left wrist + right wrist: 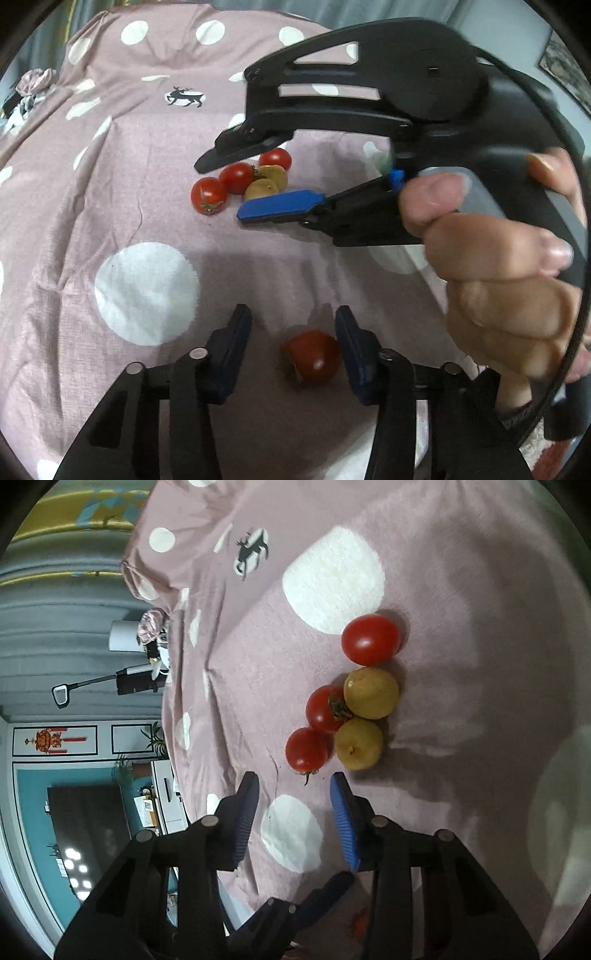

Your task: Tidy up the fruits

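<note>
A lone red cherry tomato (pixel 314 354) lies on the pink cloth between the jaws of my left gripper (pixel 293 326). It sits close against the right pad (pixel 349 339), and a clear gap separates it from the left pad, so this gripper is open. Farther off is a cluster of three red tomatoes (pixel 208 195) and two yellow fruits (pixel 260 190). My right gripper (pixel 221 190) reaches over that cluster, held by a person's hand (pixel 498 288). In the right wrist view the right gripper (pixel 294 786) is open and empty, just short of the nearest tomato (pixel 306 749) and the yellow fruits (pixel 371 692).
Everything rests on a wrinkled pink bedspread (pixel 147 229) with white dots and a deer print (pixel 253 552). Its edge drops off at the left of the right wrist view, where a vacuum handle (pixel 61 694), a cabinet and a dark screen (pixel 88 830) stand.
</note>
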`<action>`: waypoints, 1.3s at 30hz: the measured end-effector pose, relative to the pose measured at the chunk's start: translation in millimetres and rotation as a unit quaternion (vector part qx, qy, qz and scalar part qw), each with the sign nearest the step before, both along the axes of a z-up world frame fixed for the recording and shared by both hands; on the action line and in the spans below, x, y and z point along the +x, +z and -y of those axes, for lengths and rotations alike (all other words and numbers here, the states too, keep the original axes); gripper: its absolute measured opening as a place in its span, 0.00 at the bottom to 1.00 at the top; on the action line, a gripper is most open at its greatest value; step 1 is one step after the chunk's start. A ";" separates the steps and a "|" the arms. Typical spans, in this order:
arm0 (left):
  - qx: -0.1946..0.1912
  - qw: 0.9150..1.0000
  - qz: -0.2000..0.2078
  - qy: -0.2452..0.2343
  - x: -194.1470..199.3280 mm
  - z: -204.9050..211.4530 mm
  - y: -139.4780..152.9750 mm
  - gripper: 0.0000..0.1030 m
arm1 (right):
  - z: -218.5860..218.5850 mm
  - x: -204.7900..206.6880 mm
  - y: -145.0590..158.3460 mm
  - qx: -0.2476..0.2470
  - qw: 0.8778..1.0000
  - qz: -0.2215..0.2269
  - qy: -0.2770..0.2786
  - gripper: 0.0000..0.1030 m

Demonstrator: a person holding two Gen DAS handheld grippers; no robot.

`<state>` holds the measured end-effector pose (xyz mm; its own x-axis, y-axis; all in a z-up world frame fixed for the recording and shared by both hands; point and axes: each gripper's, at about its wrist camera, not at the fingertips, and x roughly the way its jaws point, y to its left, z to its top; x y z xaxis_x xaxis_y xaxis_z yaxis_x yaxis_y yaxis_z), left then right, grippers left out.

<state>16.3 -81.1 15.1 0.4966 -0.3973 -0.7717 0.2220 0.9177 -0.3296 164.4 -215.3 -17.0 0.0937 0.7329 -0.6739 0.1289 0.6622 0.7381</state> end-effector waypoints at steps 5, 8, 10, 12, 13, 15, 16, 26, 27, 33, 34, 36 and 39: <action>0.017 1.000 0.001 -0.008 -2.4 -2.9 -0.1 0.28 | -6.1 11.1 -11.5 -0.013 1.000 -0.016 0.014 0.20; 0.015 1.000 -0.004 -0.007 -2.6 -4.6 0.6 0.28 | -4.2 9.5 -7.0 -0.025 1.000 -0.001 -0.003 0.19; 0.016 1.000 -0.008 -0.007 -3.4 -6.5 2.0 0.27 | -2.1 8.7 -3.2 -0.030 0.999 0.008 -0.009 0.19; 0.015 1.000 -0.006 -0.010 -7.6 -6.1 5.4 0.27 | 1.7 7.0 1.4 -0.025 0.999 0.019 -0.007 0.19; 0.020 1.000 0.001 -0.012 -11.4 -6.7 7.4 0.27 | 3.6 6.0 4.6 -0.021 0.999 0.024 -0.010 0.19; 0.027 0.999 0.014 -0.013 -16.4 -8.5 11.5 0.27 | 5.2 2.2 13.9 -0.022 0.999 0.041 -0.008 0.19; 0.028 0.999 0.017 -0.014 -18.8 -7.5 13.7 0.27 | 8.7 -5.2 21.5 -0.022 0.998 0.055 -0.002 0.19; 0.029 0.996 0.076 -0.026 -32.9 2.3 42.7 0.28 | 34.7 -42.2 80.1 -0.017 0.987 0.159 -0.007 0.10; 0.028 0.996 0.078 -0.025 -31.8 2.5 43.3 0.28 | 40.1 -45.5 84.6 -0.015 0.986 0.167 -0.011 0.10; 0.017 0.996 0.089 -0.007 -23.9 3.4 51.0 0.27 | 64.8 -48.9 81.9 -0.024 0.985 0.167 -0.031 0.13; 0.014 0.996 0.088 -0.003 -22.9 1.4 50.5 0.28 | 65.7 -46.0 75.1 -0.019 0.988 0.150 -0.038 0.13; 0.015 0.997 0.082 -0.003 -22.4 -0.4 47.8 0.28 | 66.8 -42.0 67.3 -0.010 0.990 0.131 -0.041 0.14; 0.035 0.996 0.080 0.002 -28.3 -2.3 43.7 0.27 | 60.2 -36.4 57.5 0.004 0.994 0.106 -0.033 0.19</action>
<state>-12.0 -78.9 58.8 0.6170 -0.3429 -0.7084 0.2636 0.9381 -0.2245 128.0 -275.5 40.4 0.2817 0.7251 -0.6284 0.0133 0.6519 0.7582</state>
